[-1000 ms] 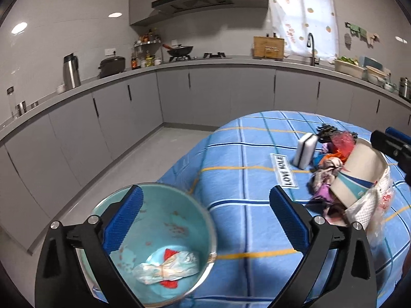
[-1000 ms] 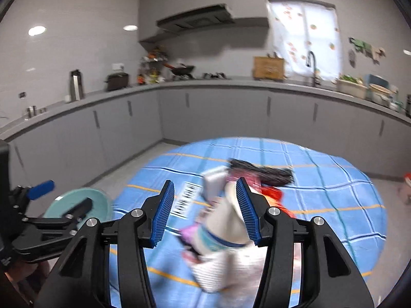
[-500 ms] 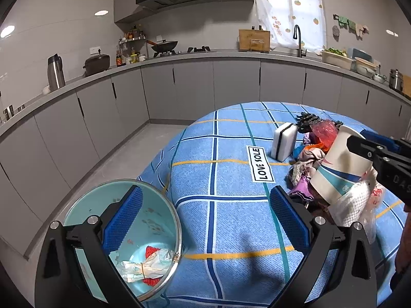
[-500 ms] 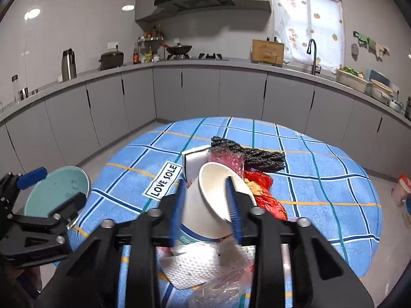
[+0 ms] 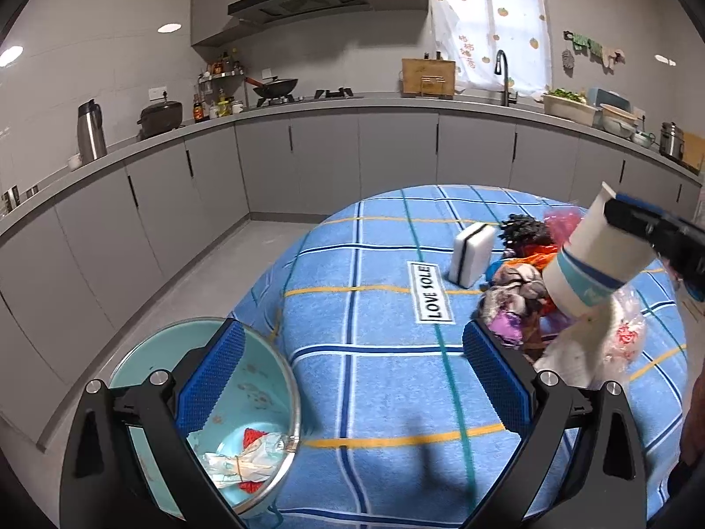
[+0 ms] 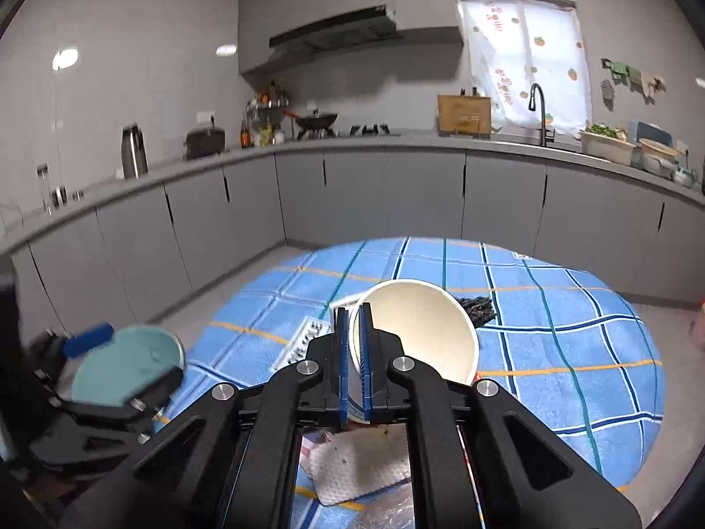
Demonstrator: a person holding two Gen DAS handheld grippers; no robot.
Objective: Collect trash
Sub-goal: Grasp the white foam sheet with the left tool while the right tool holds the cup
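Note:
My right gripper (image 6: 353,352) is shut on the rim of a white paper cup (image 6: 423,330) and holds it lifted above the table; the cup (image 5: 595,260) shows tilted at the right in the left wrist view. A trash pile (image 5: 520,291) of wrappers and scraps lies on the table below it, with a white paper towel (image 6: 361,463) and a clear plastic bag (image 5: 621,335). My left gripper (image 5: 352,379) is open and empty, over the table's near left edge beside a teal trash bin (image 5: 154,379) that holds crumpled wrappers.
The round table has a blue checked cloth (image 5: 374,317) with a "LOVE SOLE" label (image 5: 429,293). A white sponge (image 5: 471,251) stands near the pile. A black scrubby piece (image 6: 478,308) lies beyond the cup. Grey kitchen cabinets (image 5: 308,163) ring the room.
My right gripper closed its jaws fully on the cup rim and lifted the cup higher. The left gripper drew back a little, staying open by the bin.

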